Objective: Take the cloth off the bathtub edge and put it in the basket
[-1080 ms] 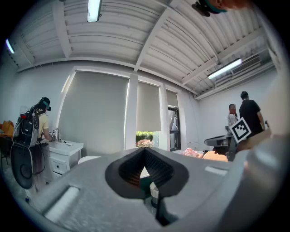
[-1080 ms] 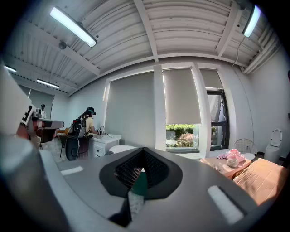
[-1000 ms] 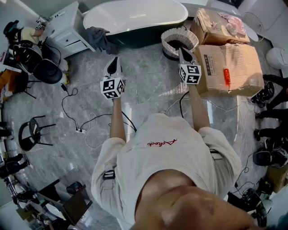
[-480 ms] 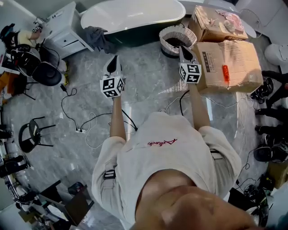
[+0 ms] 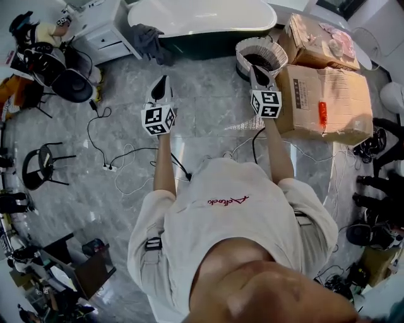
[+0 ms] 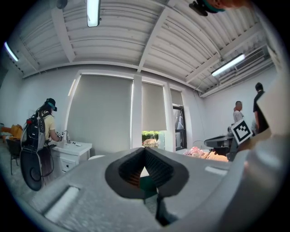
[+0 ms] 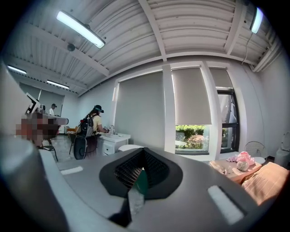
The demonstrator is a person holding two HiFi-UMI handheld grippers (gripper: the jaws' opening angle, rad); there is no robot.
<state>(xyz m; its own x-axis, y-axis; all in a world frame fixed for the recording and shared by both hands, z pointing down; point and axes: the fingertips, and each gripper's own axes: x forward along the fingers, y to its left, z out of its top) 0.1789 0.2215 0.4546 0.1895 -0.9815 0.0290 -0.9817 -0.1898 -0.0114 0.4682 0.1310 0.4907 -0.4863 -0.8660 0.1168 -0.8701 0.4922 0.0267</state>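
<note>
Head view: cloth (image 5: 148, 41) draped over bathtub edge (image 5: 208, 30), well ahead of left gripper (image 5: 161, 82); basket (image 5: 261, 53) just beyond right gripper (image 5: 254, 70).
Left gripper view: jaws together, empty.
Right gripper view: same.
Risk: arriving with jaws together likely shoves cloth off the bathtub edge.

The cloth (image 5: 150, 41) hangs over the bathtub (image 5: 202, 16) edge, with the basket (image 5: 247, 45) to its right beside cardboard boxes (image 5: 328, 104).

Bright ceiling tubes, daylit window; fisheye edges

The grey floor (image 5: 208, 107) carries a bathtub (image 5: 202, 16), basket (image 5: 262, 43), cardboard boxes (image 5: 328, 101) and cables (image 5: 120, 167).
</note>
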